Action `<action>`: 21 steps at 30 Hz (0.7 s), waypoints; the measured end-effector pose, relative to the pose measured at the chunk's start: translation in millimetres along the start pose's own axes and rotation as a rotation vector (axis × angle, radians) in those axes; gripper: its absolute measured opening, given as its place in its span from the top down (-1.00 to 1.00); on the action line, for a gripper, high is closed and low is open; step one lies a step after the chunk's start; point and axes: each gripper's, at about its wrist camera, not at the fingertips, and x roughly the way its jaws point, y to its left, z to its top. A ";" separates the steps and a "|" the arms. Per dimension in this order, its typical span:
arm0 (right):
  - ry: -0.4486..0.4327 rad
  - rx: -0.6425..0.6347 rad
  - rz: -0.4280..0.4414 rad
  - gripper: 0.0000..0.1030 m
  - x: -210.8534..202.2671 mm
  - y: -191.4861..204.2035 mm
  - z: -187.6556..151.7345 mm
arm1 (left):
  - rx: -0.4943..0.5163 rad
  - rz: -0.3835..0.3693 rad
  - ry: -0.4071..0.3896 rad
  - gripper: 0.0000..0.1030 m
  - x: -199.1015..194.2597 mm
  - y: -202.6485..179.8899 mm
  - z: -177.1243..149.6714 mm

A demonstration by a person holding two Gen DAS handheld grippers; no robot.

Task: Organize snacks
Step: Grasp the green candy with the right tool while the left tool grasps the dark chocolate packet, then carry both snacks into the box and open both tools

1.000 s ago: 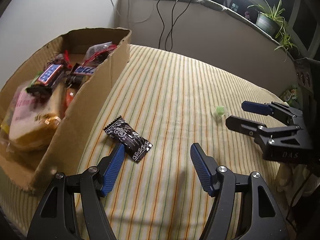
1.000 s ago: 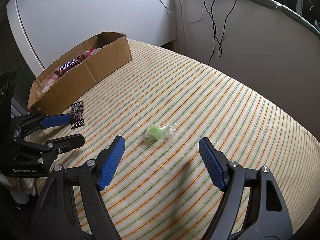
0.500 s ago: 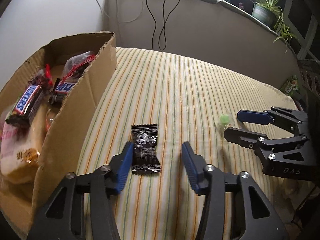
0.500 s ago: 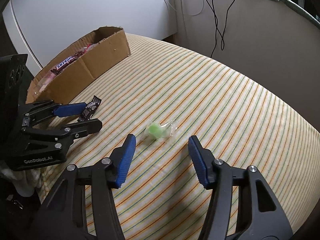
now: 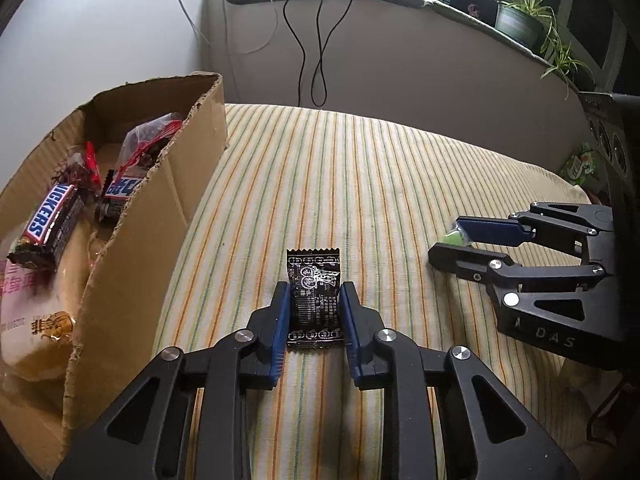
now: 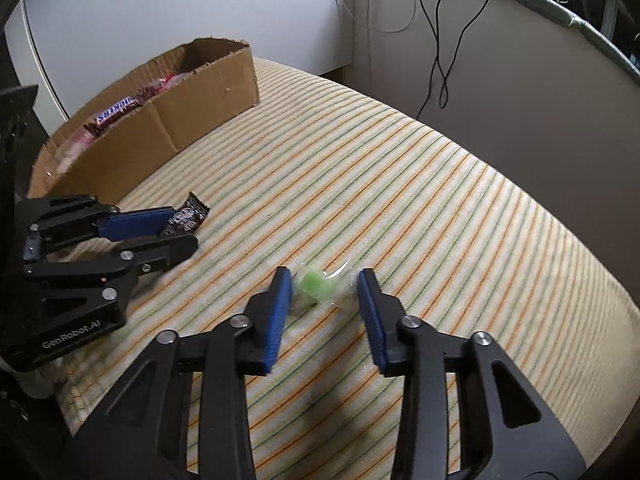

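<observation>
A black snack packet [image 5: 315, 298] lies on the striped cloth, and my left gripper [image 5: 313, 288] is shut on its two sides. It also shows in the right wrist view [image 6: 188, 218] between the left gripper [image 6: 180, 228] fingers. A green candy in a clear wrapper [image 6: 318, 285] lies between the pads of my right gripper [image 6: 325, 276], which is open around it without touching. From the left wrist view the candy [image 5: 454, 237] is mostly hidden by the right gripper [image 5: 448, 236].
A cardboard box [image 5: 160, 216] at the left holds Snickers bars [image 5: 50, 222], red-wrapped snacks and a bread pack [image 5: 28, 312]. It also shows in the right wrist view [image 6: 192, 112]. A wall with hanging cables [image 5: 312, 52] stands behind. Plants [image 5: 528, 12] sit on the ledge.
My left gripper moved onto the black packet and closed on it. My right gripper moved forward over the green candy and narrowed its jaws around it.
</observation>
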 end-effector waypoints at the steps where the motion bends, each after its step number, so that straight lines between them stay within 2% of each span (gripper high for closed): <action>1: 0.002 0.001 -0.002 0.42 -0.1 -0.1 0.2 | 0.001 -0.002 -0.001 0.56 -0.3 -0.1 -0.5; 8: -0.002 0.021 0.013 0.45 -7.8 -2.9 -2.0 | -0.007 -0.032 -0.019 0.56 -13.0 3.7 -4.9; 17: -0.060 0.043 0.015 0.45 -38.1 0.0 5.2 | -0.023 -0.065 -0.088 0.56 -45.0 17.2 -2.3; 21: -0.091 0.045 0.013 0.46 -51.7 6.9 13.7 | -0.042 -0.076 -0.126 0.56 -62.5 34.8 -0.3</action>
